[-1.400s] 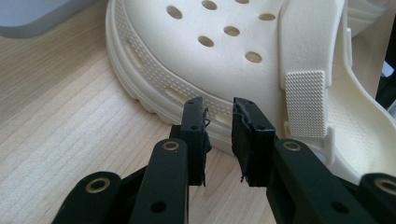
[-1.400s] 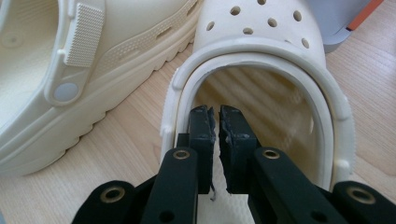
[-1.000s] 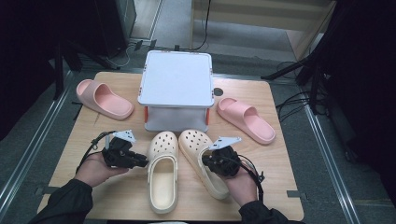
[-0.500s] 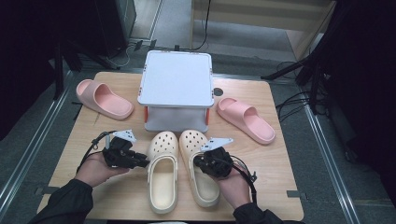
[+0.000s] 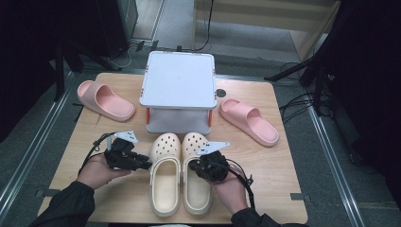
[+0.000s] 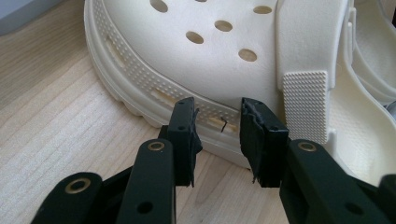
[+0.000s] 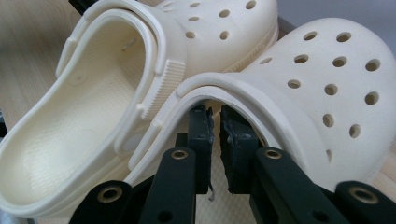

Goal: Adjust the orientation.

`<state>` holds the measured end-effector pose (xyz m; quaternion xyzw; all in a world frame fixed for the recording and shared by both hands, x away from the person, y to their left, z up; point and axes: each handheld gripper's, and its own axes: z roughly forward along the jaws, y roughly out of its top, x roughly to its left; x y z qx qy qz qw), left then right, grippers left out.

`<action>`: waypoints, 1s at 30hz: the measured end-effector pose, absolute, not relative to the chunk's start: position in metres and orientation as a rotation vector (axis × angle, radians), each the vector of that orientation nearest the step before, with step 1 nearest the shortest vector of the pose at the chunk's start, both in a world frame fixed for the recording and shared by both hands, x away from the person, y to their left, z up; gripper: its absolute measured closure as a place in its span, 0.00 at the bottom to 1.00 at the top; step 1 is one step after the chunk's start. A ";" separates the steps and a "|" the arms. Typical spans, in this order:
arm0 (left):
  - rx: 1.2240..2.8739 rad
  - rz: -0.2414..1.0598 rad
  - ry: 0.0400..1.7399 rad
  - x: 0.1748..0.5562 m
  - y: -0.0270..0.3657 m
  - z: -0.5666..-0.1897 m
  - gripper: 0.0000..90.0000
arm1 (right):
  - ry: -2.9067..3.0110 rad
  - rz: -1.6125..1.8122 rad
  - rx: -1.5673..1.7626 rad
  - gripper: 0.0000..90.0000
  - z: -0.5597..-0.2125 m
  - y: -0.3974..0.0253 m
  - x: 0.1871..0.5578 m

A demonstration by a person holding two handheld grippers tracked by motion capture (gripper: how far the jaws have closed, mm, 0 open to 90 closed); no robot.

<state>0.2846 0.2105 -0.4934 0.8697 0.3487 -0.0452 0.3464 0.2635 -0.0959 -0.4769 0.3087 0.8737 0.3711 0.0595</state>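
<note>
Two cream clogs lay side by side at the table's near edge. The left gripper [image 5: 142,163], jaws partly open, stood against the left clog's [image 5: 165,182] outer sole. The right gripper [image 5: 197,166], jaws nearly closed, reached inside the right clog [image 5: 195,189]. A white box [image 5: 178,90] blocked the toes; pink slides [image 5: 105,100] flanked it.

In the right gripper view the right gripper [image 7: 215,122] jaws' tips vanish under the right clog's [image 7: 299,93] strap, whose toe runs off the picture's right edge.
</note>
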 end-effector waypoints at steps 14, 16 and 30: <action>2.218 -0.092 0.918 0.286 0.215 -0.490 0.68 | 2.635 1.167 0.997 0.91 -0.481 -0.101 0.265; 2.200 -0.075 0.933 0.286 0.220 -0.487 0.67 | 2.633 1.162 0.997 0.90 -0.480 -0.101 0.265; 2.139 -0.062 0.952 0.297 0.227 -0.461 0.74 | 2.602 1.227 1.009 0.71 -0.476 -0.116 0.241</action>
